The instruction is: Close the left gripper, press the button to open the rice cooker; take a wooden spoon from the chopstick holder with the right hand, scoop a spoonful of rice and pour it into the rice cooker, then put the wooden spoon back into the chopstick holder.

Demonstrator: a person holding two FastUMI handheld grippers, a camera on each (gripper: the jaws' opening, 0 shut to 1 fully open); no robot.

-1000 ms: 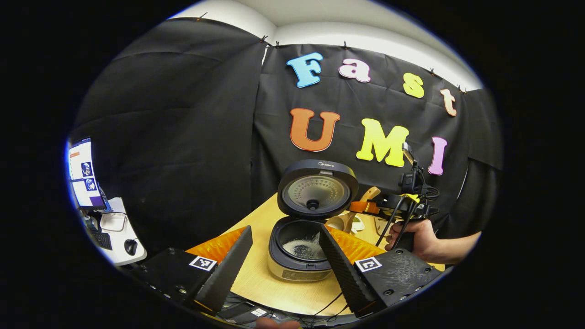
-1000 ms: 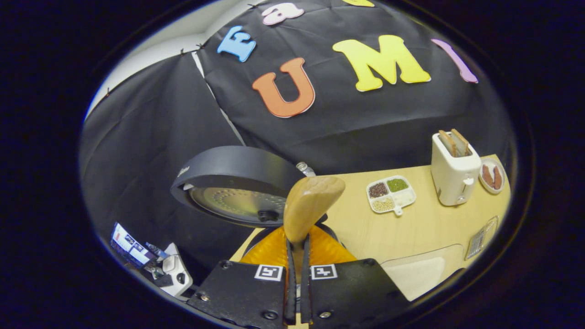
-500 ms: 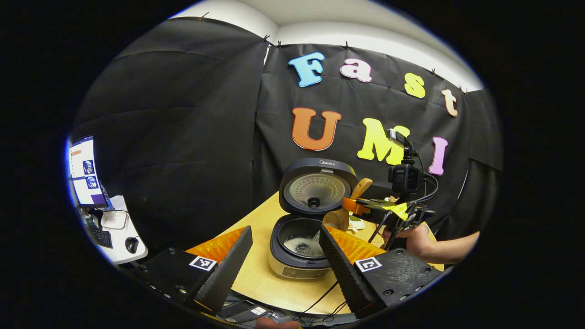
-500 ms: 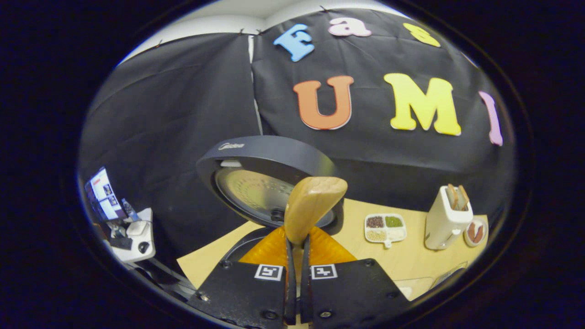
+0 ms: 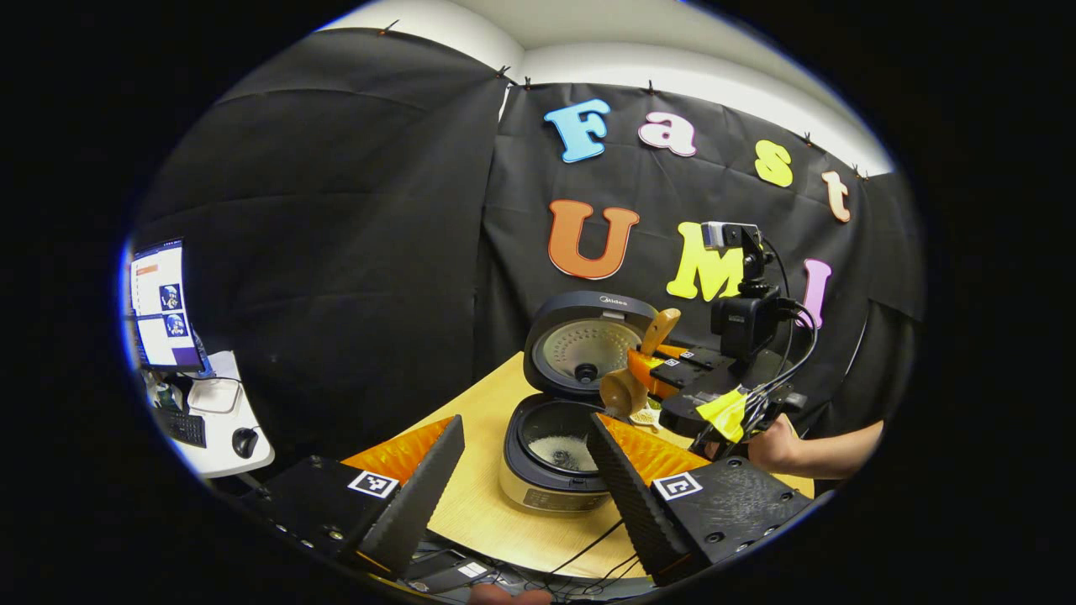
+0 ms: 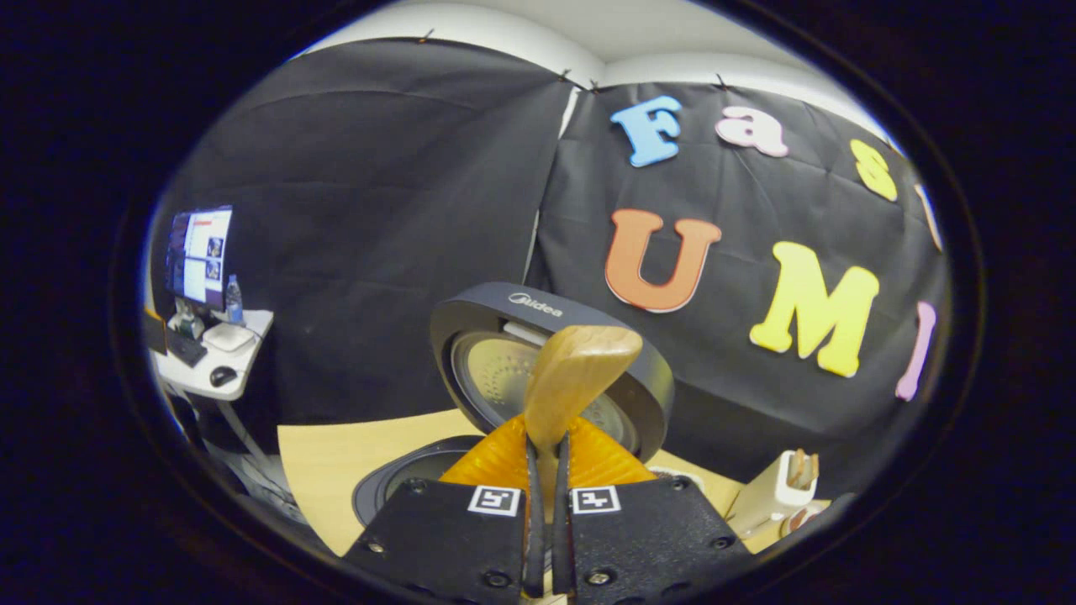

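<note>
The rice cooker [image 5: 555, 491] stands open on the wooden table [image 5: 471, 521], lid [image 5: 588, 344] upright, with white rice [image 5: 565, 452] in its pot. My left gripper [image 5: 525, 424] hovers in front of it, open and holding nothing. My right gripper [image 5: 651, 370] reaches in from the right, shut on the wooden spoon [image 5: 624, 391], whose bowl hangs beside the pot's right rim. In the right gripper view the right gripper [image 6: 545, 445] clamps the spoon's handle [image 6: 578, 378], which rises in front of the lid [image 6: 504, 311]. The spoon's bowl is hidden there.
A hand [image 5: 777, 445] holds the right gripper, which carries a camera [image 5: 730, 235] on top. A white toaster [image 6: 777, 496] stands at the right of the table. Cables [image 5: 588, 556] trail over the table's front edge. A desk with a monitor [image 5: 160, 307] is far left.
The right gripper has swung left and closer to the cooker, tipping the spoon more upright with its bowl down by the pot's rim. The left gripper has barely shifted.
</note>
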